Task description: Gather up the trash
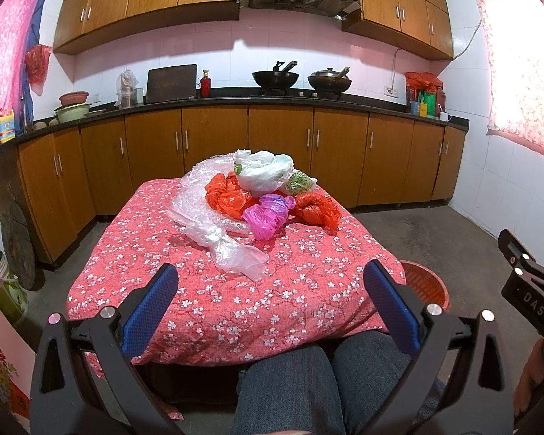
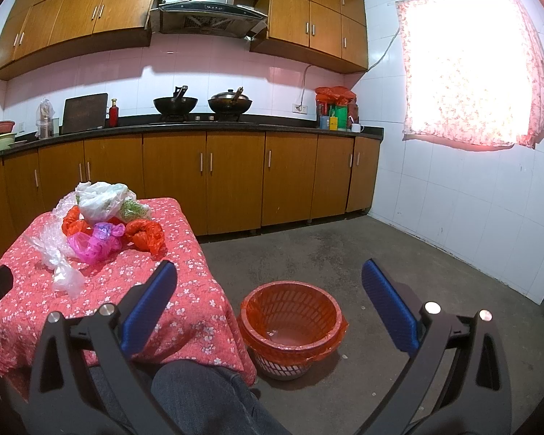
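basket [image 1: 426, 284] half behind table [image 1: 235, 311], right tool [image 1: 533, 272] cropped

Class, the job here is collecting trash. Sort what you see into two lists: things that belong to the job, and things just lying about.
Belongs to the job:
crumpled clear plastic bag
knotted orange plastic bag
pink plastic bag
white plastic bag
orange-lined plastic waste basket

Just lying about:
two black woks
red bottle
white mug

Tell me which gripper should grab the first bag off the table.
Probably the left gripper: open, it faces the pile of crumpled plastic bags on the red floral tablecloth. The right gripper, also open, points toward the red-lined plastic basket on the floor.
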The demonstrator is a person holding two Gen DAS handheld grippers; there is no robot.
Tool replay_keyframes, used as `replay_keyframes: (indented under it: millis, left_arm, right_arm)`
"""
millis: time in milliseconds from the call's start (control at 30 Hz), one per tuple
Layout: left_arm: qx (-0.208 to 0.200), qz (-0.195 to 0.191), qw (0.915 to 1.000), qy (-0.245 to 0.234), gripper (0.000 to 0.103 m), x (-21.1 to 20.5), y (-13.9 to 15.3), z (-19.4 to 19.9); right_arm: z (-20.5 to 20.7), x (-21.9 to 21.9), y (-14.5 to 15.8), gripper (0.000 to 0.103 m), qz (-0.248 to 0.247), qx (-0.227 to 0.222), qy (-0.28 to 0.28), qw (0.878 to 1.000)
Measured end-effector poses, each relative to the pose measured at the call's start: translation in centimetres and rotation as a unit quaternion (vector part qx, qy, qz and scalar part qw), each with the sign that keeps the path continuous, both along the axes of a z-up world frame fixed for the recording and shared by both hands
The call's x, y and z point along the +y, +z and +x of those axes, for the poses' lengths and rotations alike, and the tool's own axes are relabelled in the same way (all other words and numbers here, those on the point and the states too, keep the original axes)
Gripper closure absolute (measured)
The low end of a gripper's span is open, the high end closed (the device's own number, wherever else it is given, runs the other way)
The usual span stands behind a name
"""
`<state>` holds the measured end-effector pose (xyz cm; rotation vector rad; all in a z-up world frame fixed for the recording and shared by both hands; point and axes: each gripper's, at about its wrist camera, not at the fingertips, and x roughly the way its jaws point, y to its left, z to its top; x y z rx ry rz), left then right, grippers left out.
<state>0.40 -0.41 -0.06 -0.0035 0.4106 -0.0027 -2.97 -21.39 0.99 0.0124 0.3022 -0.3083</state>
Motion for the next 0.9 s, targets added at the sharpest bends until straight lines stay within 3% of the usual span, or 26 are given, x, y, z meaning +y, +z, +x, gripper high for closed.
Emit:
replay_keyframes:
  millis: [900]
  left_arm:
    - [0.001,-0.001,1.0000,0.000,0.002,-0.35,-0.04,0.30]
  right_arm:
    - [0.03,0.05,-0.07,0.004,0.000,0.001,0.000,1.000]
